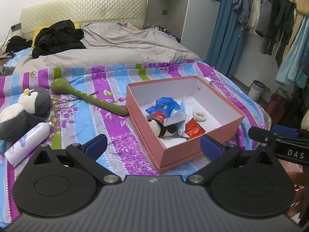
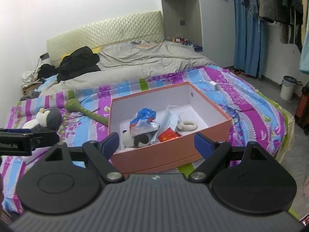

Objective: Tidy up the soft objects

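A bed [image 1: 92,116] with a striped floral sheet carries an open pink box [image 1: 193,150] holding a panda toy [image 1: 164,129]. A penguin plush [image 1: 23,112] lies left, beside a bottle [image 1: 29,143]. Both grippers, left [image 1: 153,145] and right [image 2: 155,142], hover with fingers spread, empty. Clothes [image 1: 270,9] hang right.

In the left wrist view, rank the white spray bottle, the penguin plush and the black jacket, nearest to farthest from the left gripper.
From the left gripper:
1. White spray bottle, lying on the bedspread beside the left finger.
2. Penguin plush, just beyond the bottle at the left edge.
3. Black jacket, far back by the headboard.
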`<state>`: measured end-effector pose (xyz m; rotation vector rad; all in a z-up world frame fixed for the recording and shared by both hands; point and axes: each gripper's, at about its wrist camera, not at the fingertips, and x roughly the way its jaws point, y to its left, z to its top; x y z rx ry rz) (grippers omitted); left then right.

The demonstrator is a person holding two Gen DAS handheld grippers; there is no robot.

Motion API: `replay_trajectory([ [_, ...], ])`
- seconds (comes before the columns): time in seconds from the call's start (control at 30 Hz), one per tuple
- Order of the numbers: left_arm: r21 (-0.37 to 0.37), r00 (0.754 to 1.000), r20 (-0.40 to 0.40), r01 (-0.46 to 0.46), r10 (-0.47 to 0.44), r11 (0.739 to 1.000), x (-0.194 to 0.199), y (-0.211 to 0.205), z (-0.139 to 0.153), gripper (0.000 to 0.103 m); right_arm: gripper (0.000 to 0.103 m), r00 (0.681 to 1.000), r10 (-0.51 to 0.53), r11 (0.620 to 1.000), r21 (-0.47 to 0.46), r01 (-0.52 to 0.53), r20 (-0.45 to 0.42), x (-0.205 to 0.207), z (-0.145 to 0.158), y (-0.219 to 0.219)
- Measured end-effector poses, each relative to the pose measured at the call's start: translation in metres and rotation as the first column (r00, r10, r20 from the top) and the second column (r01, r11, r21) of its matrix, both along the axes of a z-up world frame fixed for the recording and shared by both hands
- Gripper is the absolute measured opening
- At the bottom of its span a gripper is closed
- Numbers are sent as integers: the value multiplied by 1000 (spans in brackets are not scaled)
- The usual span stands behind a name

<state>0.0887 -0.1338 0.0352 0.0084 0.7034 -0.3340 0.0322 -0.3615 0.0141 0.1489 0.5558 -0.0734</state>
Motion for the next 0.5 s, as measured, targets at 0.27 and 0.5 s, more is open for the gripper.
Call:
replay_trajectory([
  [0.27, -3, 1000, -3, 2, -2, 1000, 0, -1, -1, 103, 103, 1000, 3, 1000, -23, -3, -4, 2, 0, 3],
  [0.5, -12, 1000, -7, -10, 10, 1000, 1, 1, -1, 103, 103, 1000, 4, 1000, -17, -5, -8, 3, -1, 3],
])
